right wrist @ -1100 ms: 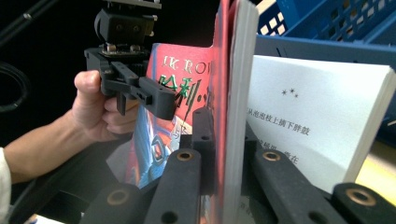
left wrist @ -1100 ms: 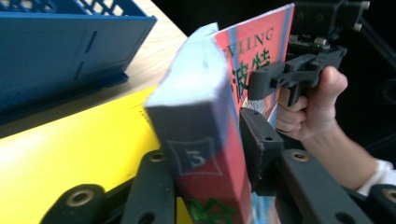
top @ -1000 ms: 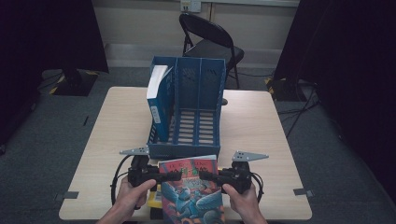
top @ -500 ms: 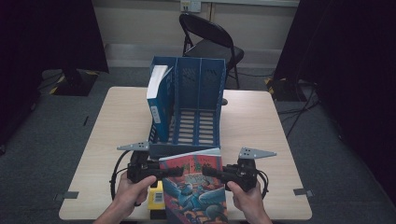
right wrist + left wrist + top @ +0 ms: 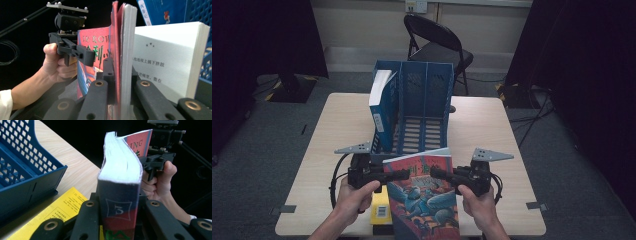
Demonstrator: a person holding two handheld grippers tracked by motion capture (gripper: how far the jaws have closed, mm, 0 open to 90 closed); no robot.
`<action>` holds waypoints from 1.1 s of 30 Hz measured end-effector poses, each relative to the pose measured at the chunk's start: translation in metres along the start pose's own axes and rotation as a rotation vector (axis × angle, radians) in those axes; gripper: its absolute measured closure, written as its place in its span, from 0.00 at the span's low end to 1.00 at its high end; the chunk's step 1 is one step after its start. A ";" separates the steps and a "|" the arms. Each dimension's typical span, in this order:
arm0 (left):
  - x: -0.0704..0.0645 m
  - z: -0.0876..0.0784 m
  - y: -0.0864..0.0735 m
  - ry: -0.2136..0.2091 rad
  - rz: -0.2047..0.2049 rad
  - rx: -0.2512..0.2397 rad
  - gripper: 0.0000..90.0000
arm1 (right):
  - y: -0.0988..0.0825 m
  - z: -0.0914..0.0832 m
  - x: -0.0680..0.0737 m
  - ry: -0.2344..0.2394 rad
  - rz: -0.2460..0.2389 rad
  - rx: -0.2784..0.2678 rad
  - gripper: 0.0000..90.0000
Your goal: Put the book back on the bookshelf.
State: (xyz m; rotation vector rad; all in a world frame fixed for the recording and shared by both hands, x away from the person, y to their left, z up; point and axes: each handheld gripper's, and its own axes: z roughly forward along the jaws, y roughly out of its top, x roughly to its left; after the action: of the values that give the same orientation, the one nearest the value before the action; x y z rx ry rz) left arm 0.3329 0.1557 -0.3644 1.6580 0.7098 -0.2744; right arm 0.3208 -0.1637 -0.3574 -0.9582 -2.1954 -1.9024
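The blue file rack (image 5: 422,107) stands mid-table (image 5: 502,130) with three compartments; the one at its left holds a blue book (image 5: 379,107) standing upright with its white page edge up, while the other two show bare slatted floors. Just in front of the rack, the left tongs (image 5: 404,174) and right tongs (image 5: 435,173) each clamp an opposite side edge of a paperback (image 5: 427,197) (picture cover up, title toward the rack), so it hangs between them above the table's near edge. Its long axis runs from the person toward the rack, the far end raised a little. In the right gripper view the cover has sprung away from the page block. Its near end is cut off by the high view's bottom edge, and a yellow booklet (image 5: 381,210) lies on the table partly hidden under it.
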 end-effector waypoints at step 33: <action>-0.025 -0.027 0.037 0.155 0.270 -0.086 0.81 | 0.042 0.018 0.013 -0.012 -0.181 -0.079 0.84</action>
State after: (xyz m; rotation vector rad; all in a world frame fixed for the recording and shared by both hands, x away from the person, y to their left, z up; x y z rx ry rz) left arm 0.3294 0.1720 -0.3148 1.6820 0.5949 0.0775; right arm 0.3375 -0.1410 -0.3196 -0.8083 -2.3009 -2.0796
